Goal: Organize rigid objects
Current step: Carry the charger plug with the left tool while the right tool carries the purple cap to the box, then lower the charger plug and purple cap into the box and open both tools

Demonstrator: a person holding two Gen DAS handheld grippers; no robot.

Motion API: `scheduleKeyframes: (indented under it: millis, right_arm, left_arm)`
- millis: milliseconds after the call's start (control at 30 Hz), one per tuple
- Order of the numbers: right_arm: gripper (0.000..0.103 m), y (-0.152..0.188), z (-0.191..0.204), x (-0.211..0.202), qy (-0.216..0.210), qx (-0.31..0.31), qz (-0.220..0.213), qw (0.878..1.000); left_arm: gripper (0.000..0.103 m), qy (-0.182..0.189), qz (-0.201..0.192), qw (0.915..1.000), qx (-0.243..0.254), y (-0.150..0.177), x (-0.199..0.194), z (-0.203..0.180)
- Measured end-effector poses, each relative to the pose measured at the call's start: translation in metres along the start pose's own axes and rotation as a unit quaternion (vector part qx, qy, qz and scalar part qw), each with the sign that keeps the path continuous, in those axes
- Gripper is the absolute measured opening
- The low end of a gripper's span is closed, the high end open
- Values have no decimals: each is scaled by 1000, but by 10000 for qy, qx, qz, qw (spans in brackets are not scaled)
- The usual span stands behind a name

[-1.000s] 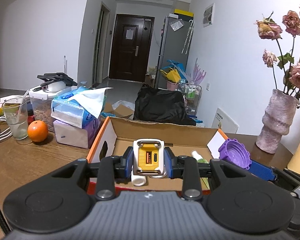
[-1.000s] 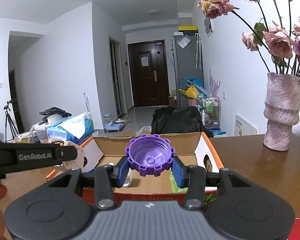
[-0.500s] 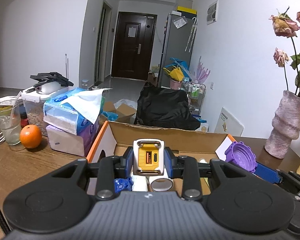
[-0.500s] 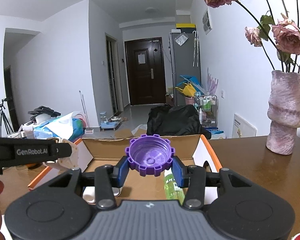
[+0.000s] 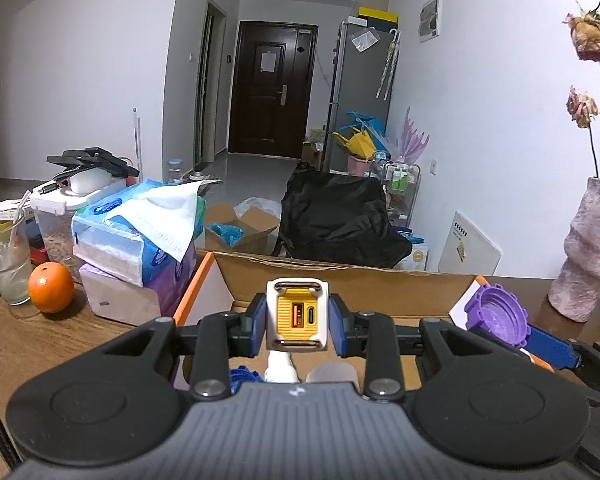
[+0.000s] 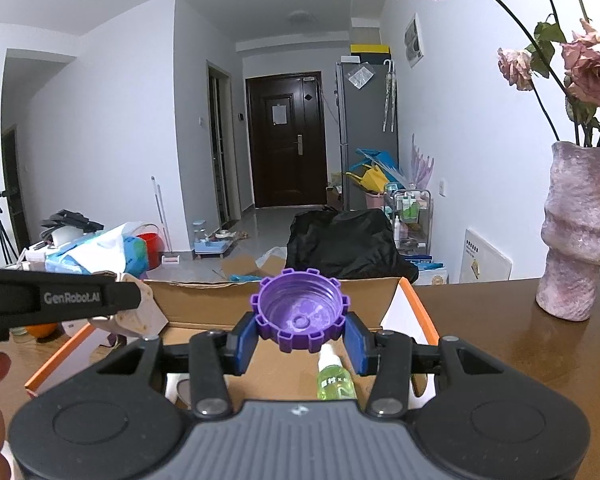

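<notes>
So we've got the cardboard box [image 5: 340, 280] sitting on the table [image 5: 40, 340], tissue packs [image 5: 140, 236] stacked just left of it, then an orange [image 5: 51, 287] and a glass [image 5: 4, 256] further left. Vase [image 6: 576, 232] is off to the right. Inside the box there's a small bottle [image 6: 334, 376] lying down.

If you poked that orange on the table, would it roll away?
Probably. The orange looks round and sits loose on the flat wooden table, so a nudge likely sets it rolling. It might not go far: the glass and tissue packs stand close beside it.
</notes>
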State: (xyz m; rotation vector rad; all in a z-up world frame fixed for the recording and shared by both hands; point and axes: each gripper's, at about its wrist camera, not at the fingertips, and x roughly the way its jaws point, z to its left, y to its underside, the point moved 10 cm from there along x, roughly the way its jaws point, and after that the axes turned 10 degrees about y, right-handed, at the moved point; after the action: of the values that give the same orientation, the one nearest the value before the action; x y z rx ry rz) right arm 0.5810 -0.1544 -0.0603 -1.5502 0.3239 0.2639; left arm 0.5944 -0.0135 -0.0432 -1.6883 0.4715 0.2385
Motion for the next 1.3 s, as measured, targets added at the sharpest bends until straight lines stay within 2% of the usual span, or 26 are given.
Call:
scheduleKeyframes:
  millis: [367, 633, 700, 767, 800, 867, 933, 1033, 1300]
  right_arm:
    - [45, 1, 3, 16, 67, -116, 74, 9999]
    - [45, 5, 4, 23, 94, -207, 192, 9996]
    - [45, 6, 3, 26, 105, -218, 278, 9993]
    - [48, 7, 0, 28, 154, -211, 384, 9989]
    - [53, 7, -1, 29, 181, -205, 423, 9987]
    - [81, 7, -5, 30, 285, -152, 430, 9986]
    - [92, 6, -9, 28, 386, -82, 389, 9985]
    - [103, 5, -11, 28, 401, -1, 374, 9985]
    - [103, 6, -12, 27, 431, -5, 373, 9984]
  left_arm:
    - [33, -184, 78, 9997, 144, -3, 19, 3]
    - [34, -124, 215, 9995, 218, 1, 27, 7]
    - [47, -151, 197, 9994, 234, 0, 27, 8]
    - [82, -247, 142, 9993, 249, 0, 24, 9]
    - [86, -293, 110, 9992, 247, -1, 23, 10]
    - [94, -310, 95, 9992, 225, -2, 22, 11]
    - [103, -350, 94, 9992, 185, -2, 21, 13]
    - [103, -373, 73, 9991, 200, -3, 20, 13]
    - [103, -421, 118, 9989, 178, -2, 19, 15]
